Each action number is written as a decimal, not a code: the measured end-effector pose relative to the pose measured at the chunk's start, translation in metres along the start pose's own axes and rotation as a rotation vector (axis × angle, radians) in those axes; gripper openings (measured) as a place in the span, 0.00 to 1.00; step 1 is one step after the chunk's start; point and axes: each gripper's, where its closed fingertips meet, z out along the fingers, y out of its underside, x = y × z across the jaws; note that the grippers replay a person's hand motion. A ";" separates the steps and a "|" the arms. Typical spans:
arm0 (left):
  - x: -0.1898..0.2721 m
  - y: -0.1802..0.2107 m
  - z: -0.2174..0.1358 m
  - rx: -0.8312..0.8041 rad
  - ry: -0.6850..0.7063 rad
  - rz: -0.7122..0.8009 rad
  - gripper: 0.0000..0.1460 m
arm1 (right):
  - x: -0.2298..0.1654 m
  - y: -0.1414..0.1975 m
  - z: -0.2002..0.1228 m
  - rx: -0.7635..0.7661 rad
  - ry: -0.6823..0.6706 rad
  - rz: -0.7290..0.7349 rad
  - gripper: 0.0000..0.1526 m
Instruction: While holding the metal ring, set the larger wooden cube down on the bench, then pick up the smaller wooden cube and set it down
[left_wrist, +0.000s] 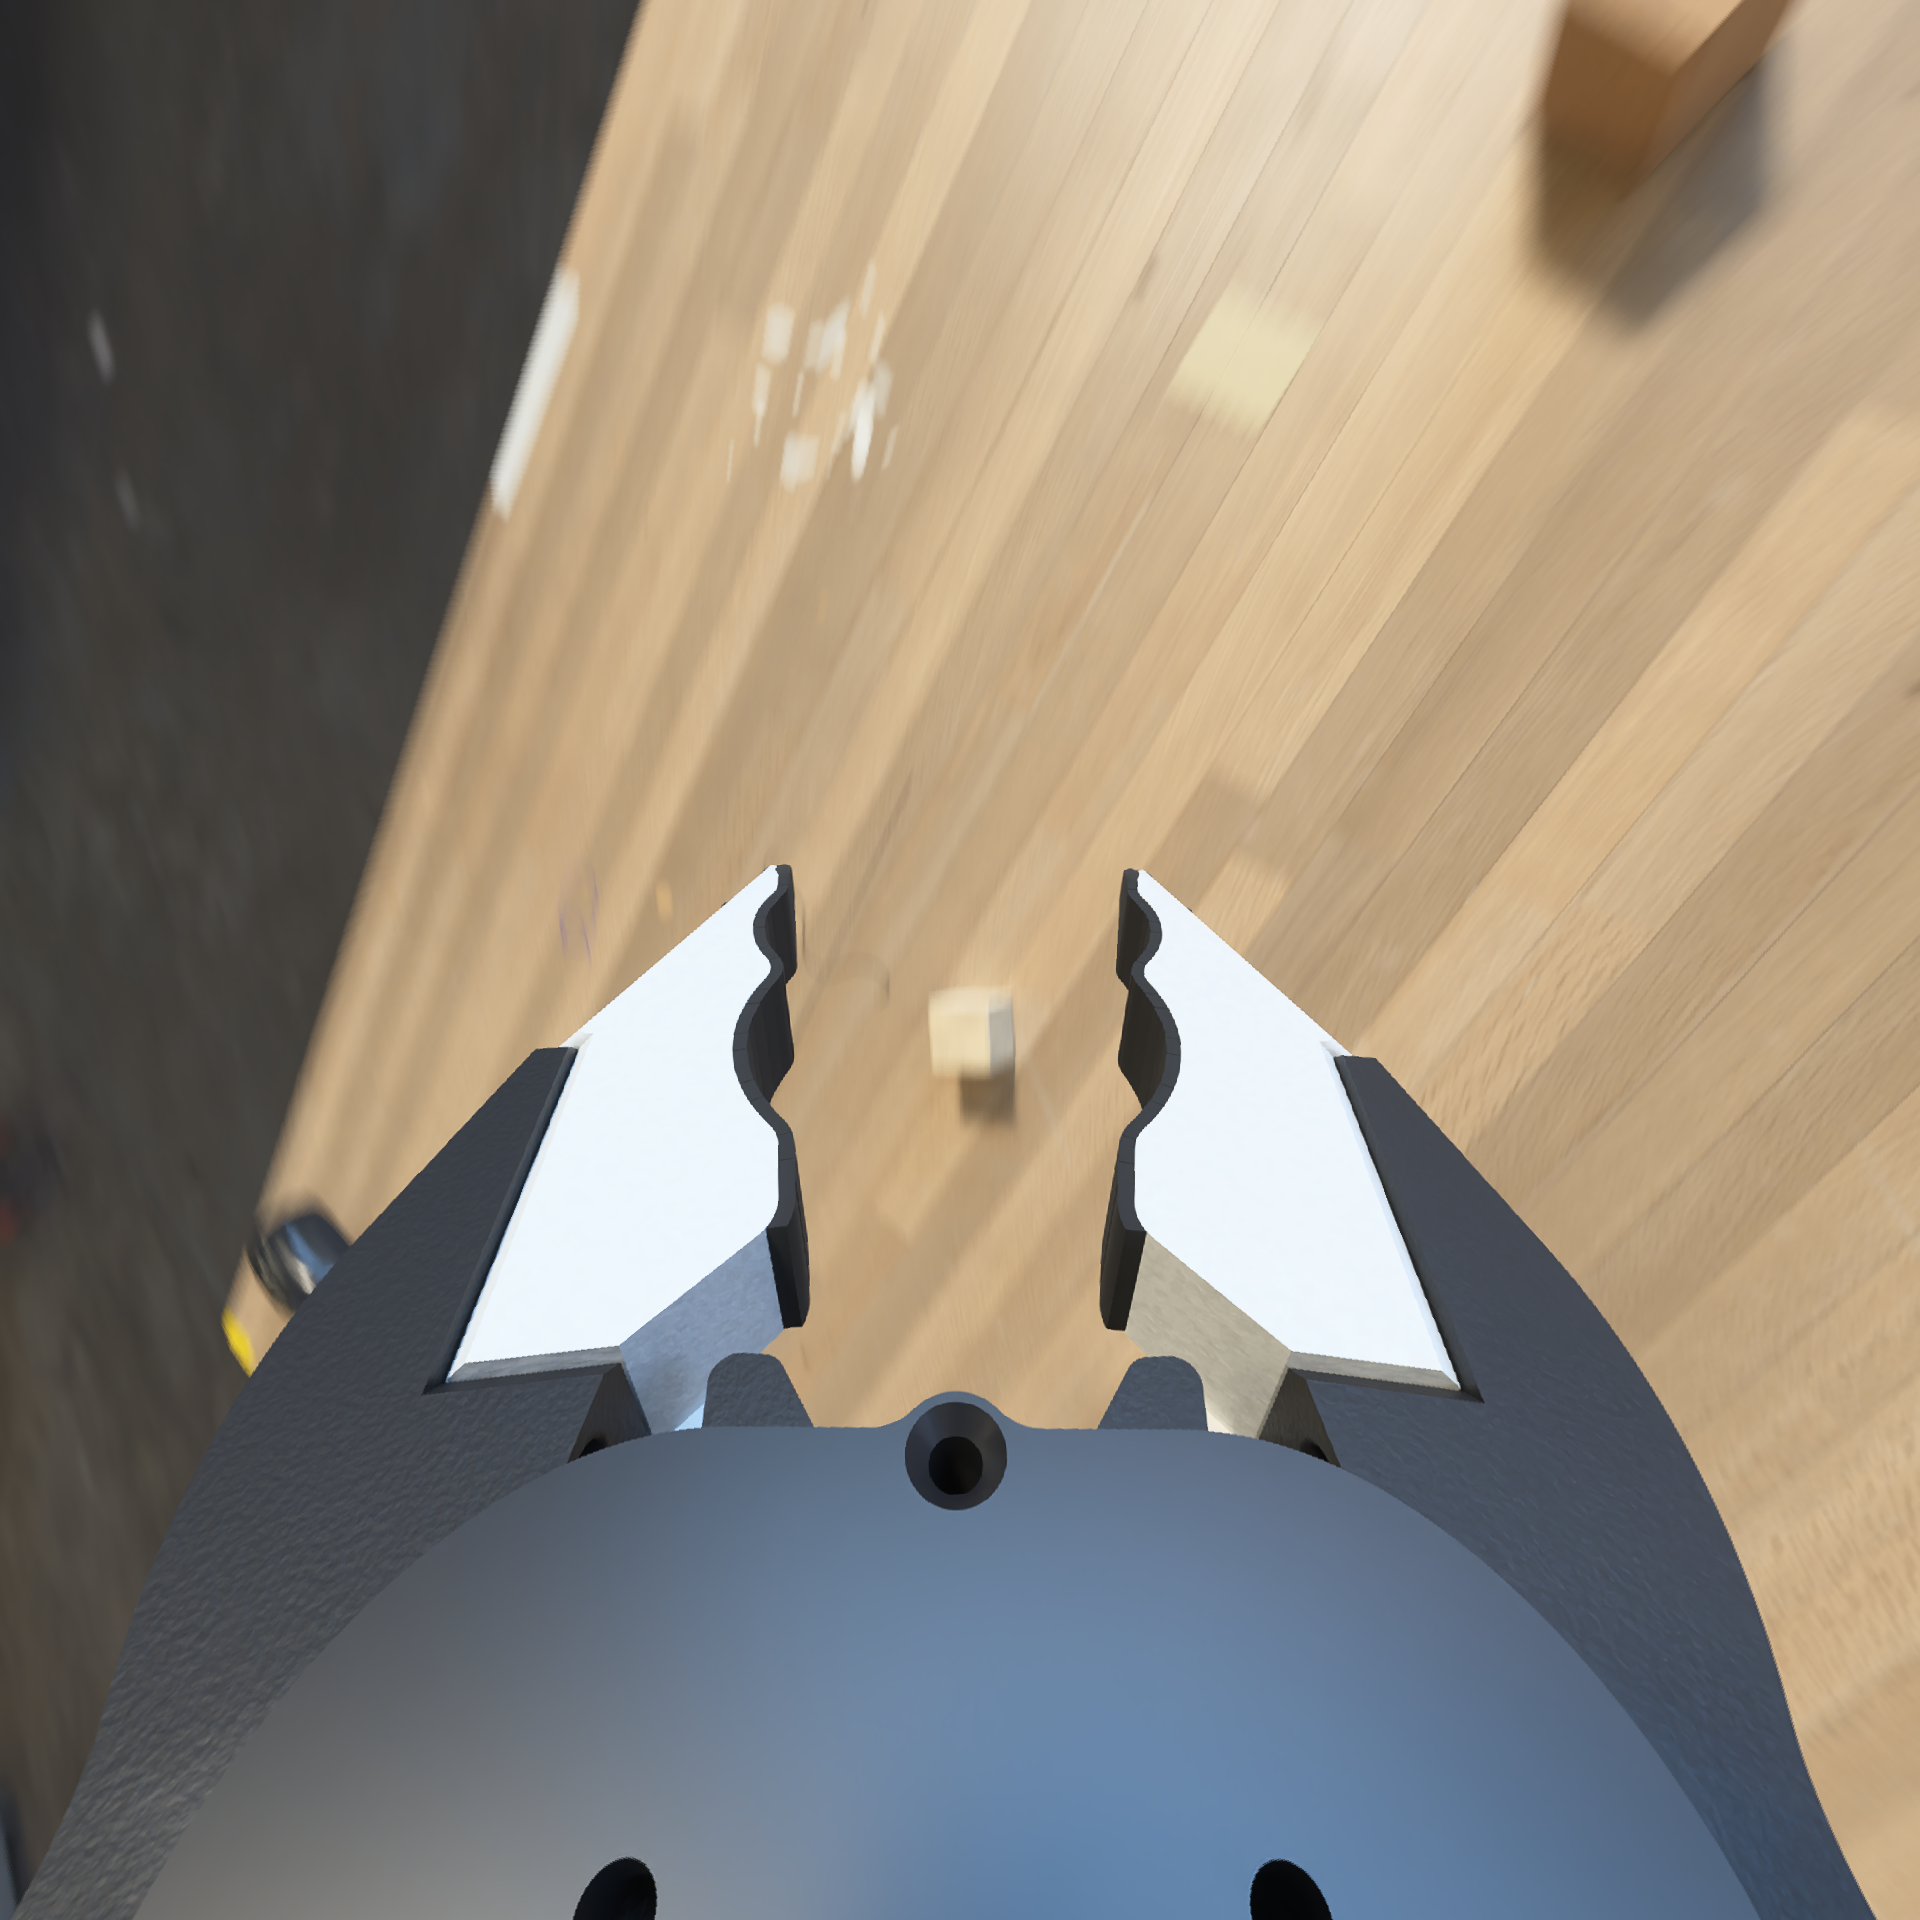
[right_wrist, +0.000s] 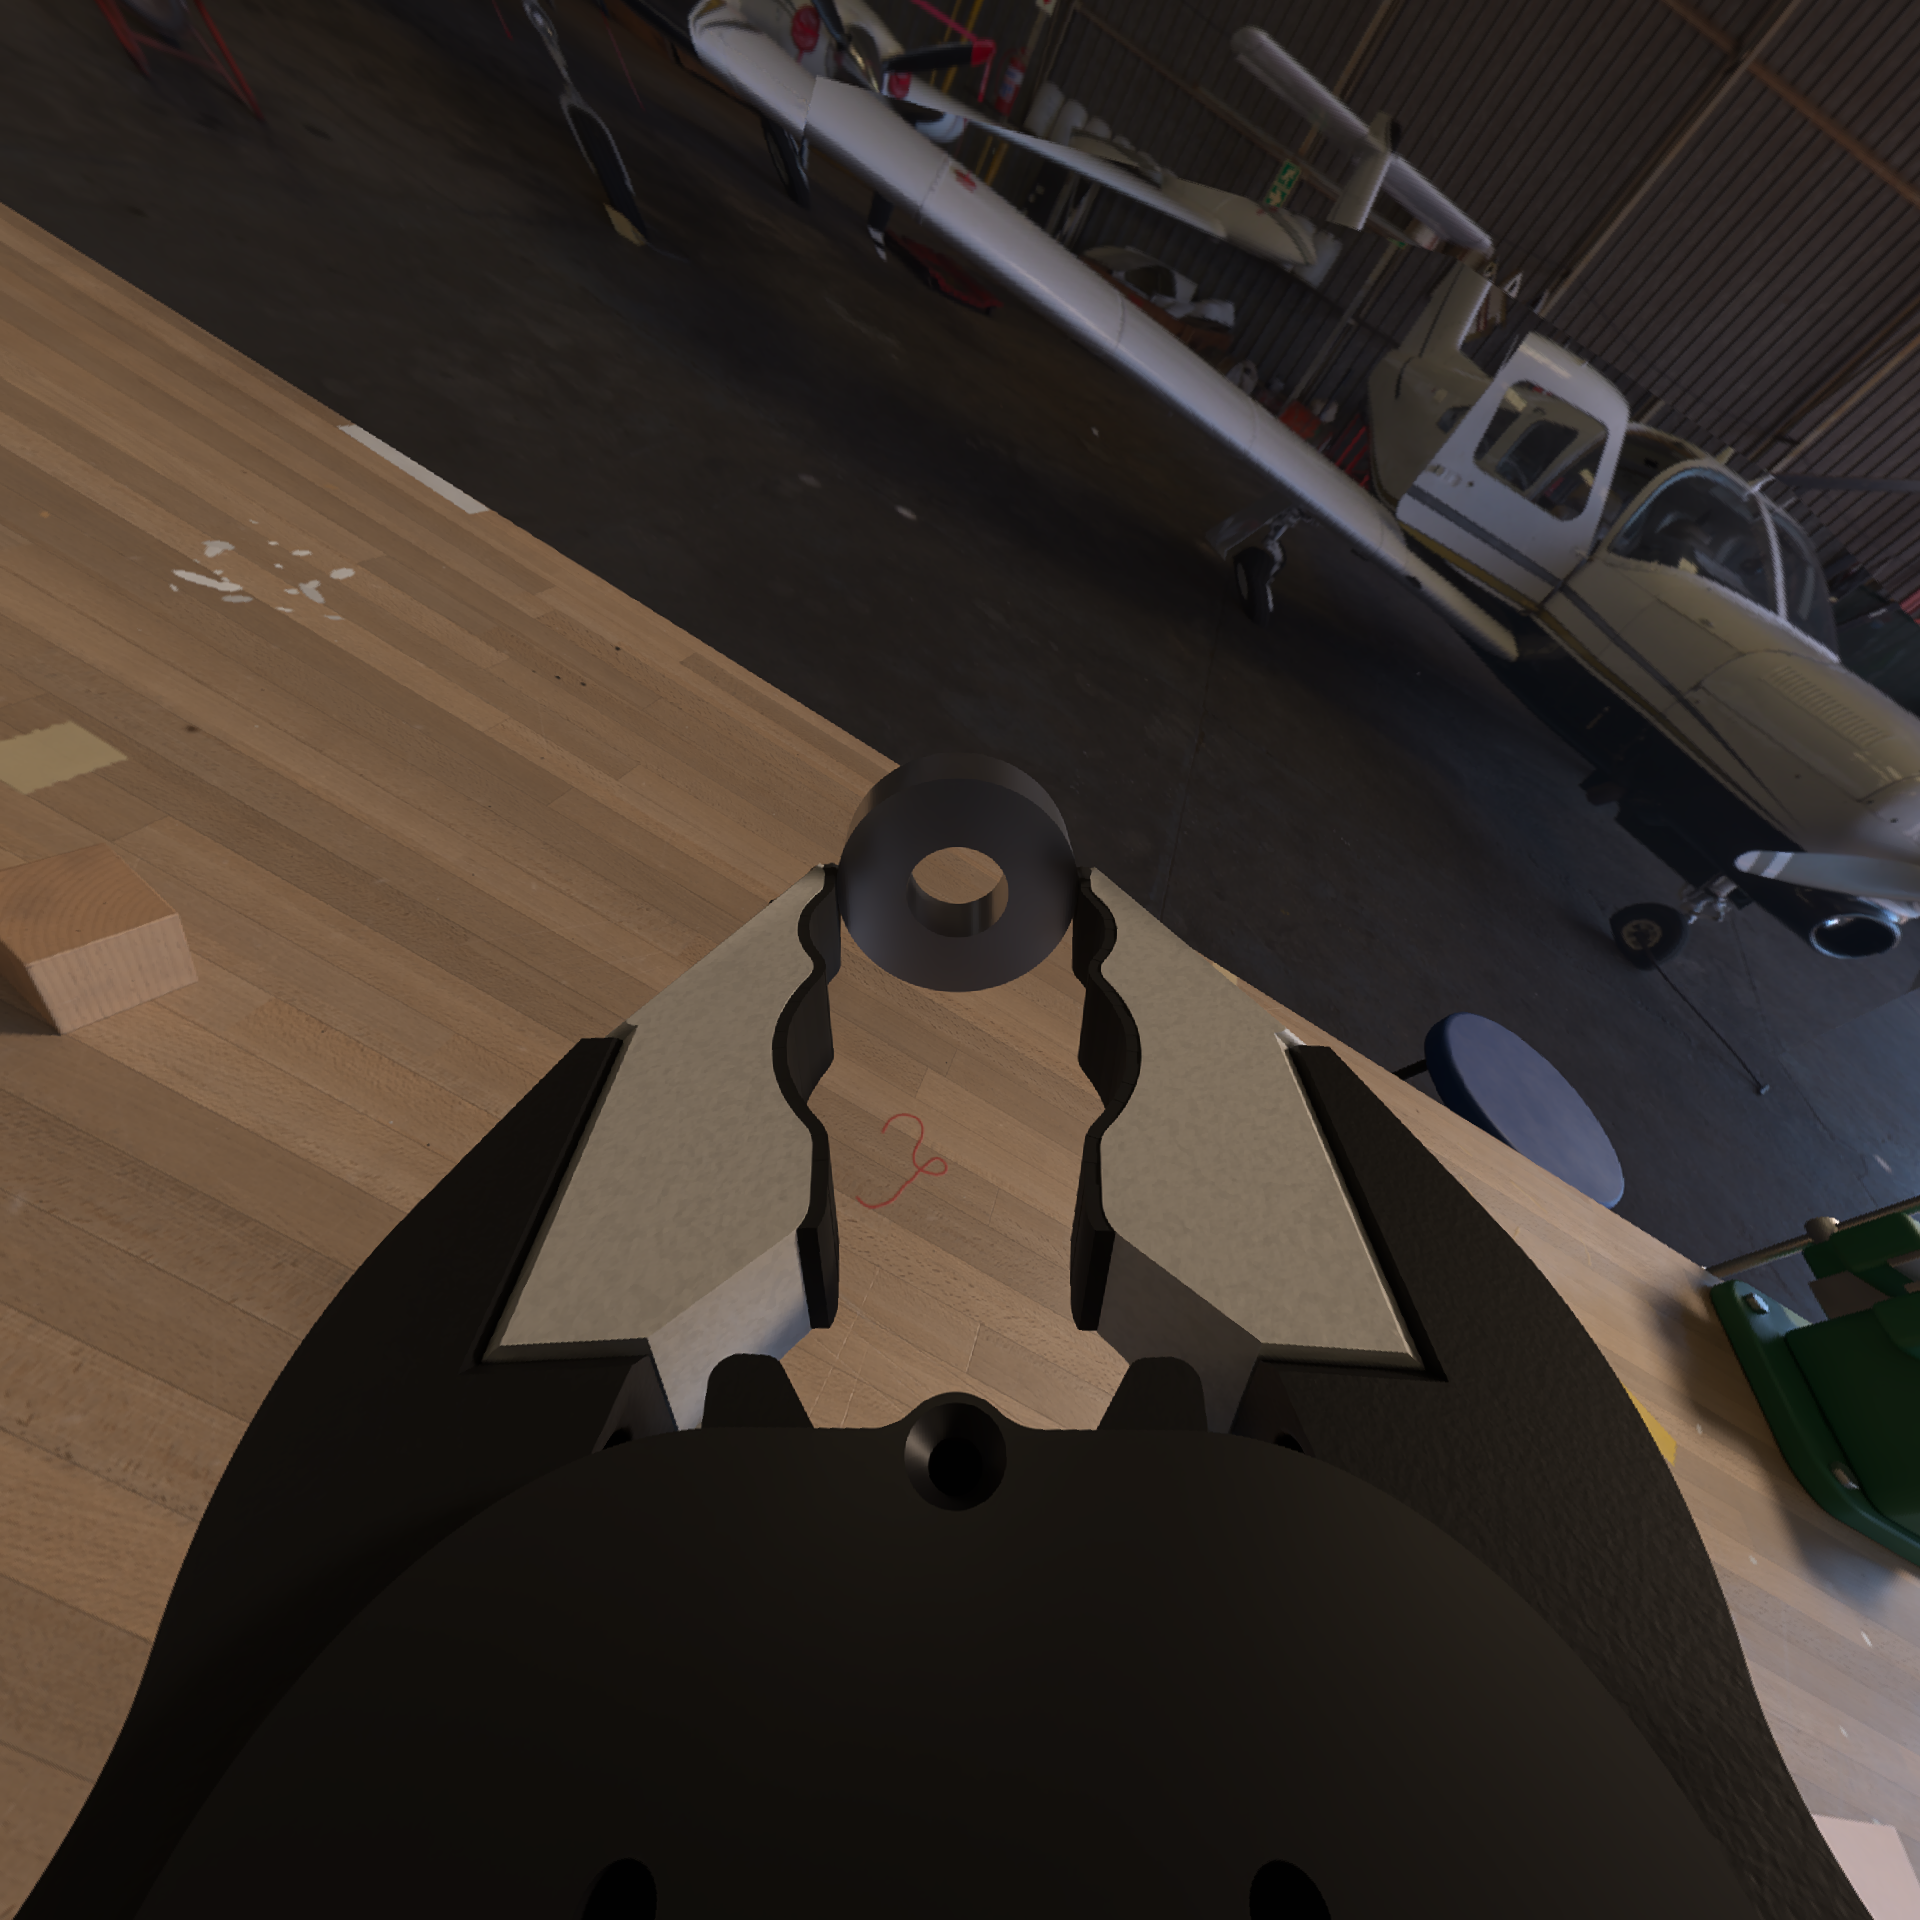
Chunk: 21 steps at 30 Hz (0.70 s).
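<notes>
My left gripper (left_wrist: 956, 883) is open and empty, high above the wooden bench (left_wrist: 1195, 644). The smaller wooden cube (left_wrist: 971, 1031) lies on the bench below, showing between the two fingers. The larger wooden cube (left_wrist: 1652, 88) rests on the bench at the top right, blurred. It also shows in the right wrist view (right_wrist: 88, 935) at the left edge. My right gripper (right_wrist: 956, 878) is shut on the dark metal ring (right_wrist: 956, 891), held at the fingertips above the bench's edge, its hole facing the camera.
The bench edge (right_wrist: 727, 665) runs diagonally, with dark floor beyond. A green vise (right_wrist: 1839, 1382) stands on the bench at the right. A blue stool (right_wrist: 1522, 1107) stands past the edge. White paint flecks (left_wrist: 826, 390) and a pale tape patch (left_wrist: 1242, 358) mark the bench. Small aircraft (right_wrist: 1558, 499) stand far behind.
</notes>
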 end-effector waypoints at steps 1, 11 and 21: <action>-0.007 0.027 0.000 -0.069 -0.007 -0.061 0.42 | 0.000 0.000 0.000 0.003 0.000 0.003 0.29; 0.006 0.110 0.080 -0.225 0.288 -0.167 0.37 | -0.006 0.004 0.004 -0.022 -0.019 -0.010 0.29; 0.009 0.133 0.111 -0.341 0.344 -0.187 0.28 | -0.010 0.006 0.009 -0.039 -0.031 -0.023 0.29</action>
